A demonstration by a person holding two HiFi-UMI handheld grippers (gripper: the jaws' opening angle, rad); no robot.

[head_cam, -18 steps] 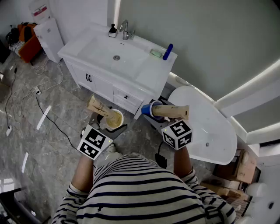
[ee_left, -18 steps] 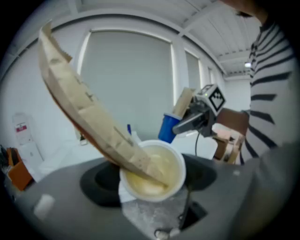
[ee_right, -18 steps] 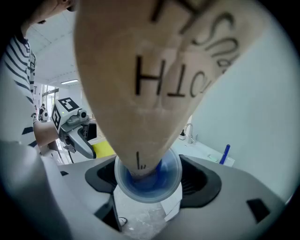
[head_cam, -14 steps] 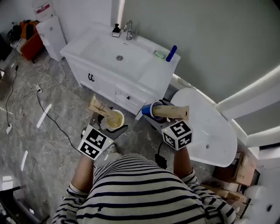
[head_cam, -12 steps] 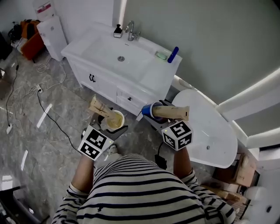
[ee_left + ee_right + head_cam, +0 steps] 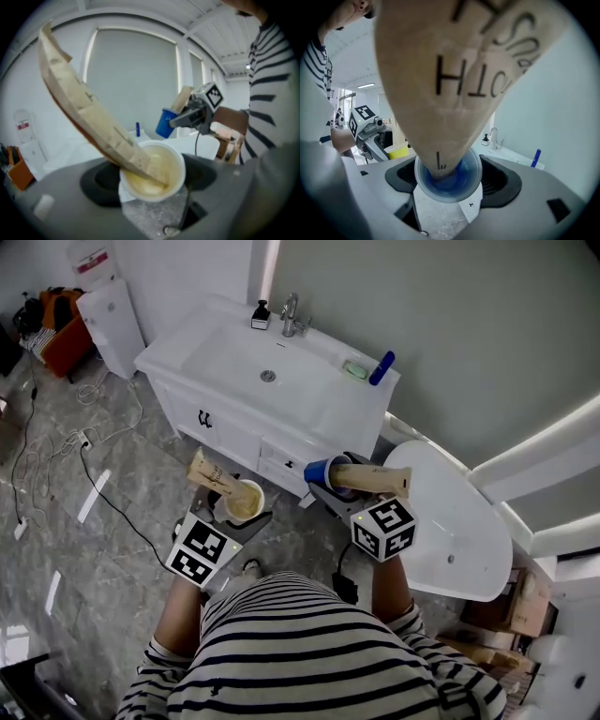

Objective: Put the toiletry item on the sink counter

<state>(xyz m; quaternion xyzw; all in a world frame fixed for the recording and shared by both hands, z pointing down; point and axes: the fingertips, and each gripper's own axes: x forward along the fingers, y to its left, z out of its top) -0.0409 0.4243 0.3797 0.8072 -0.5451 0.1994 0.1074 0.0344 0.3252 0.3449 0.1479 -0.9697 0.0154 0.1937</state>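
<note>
Little has changed since the earlier frame: the head view has drifted, so the white sink counter (image 6: 323,404) sits a touch further right and lower in the picture, while both grippers hold their tubes in the same pose.

The left gripper (image 6: 240,506) has its jaws spread wide and clamped on the cream cap of a tan tube, the cream-capped tube (image 6: 212,473). In the left gripper view that cap fills the gap between the pads of the left gripper (image 6: 152,174), and the cream-capped tube (image 6: 84,110) leans up and to the left.

The right gripper (image 6: 328,484) is likewise wide but closed on the cap of the blue-capped tube (image 6: 370,479), whose body lies nearly level, pointing right. In the right gripper view the right gripper (image 6: 447,182) grips the blue cap on both sides, and the blue-capped tube (image 6: 454,79) rises toward the lens.

Both tubes are off the counter, held in the air over the grey floor (image 6: 112,521) in front of the counter's front right corner. On the counter, a faucet (image 6: 292,315) and a dark bottle (image 6: 260,313) stand at the back edge. A green dish (image 6: 355,370) and a blue stick (image 6: 382,368) lie near the back right corner.
</note>
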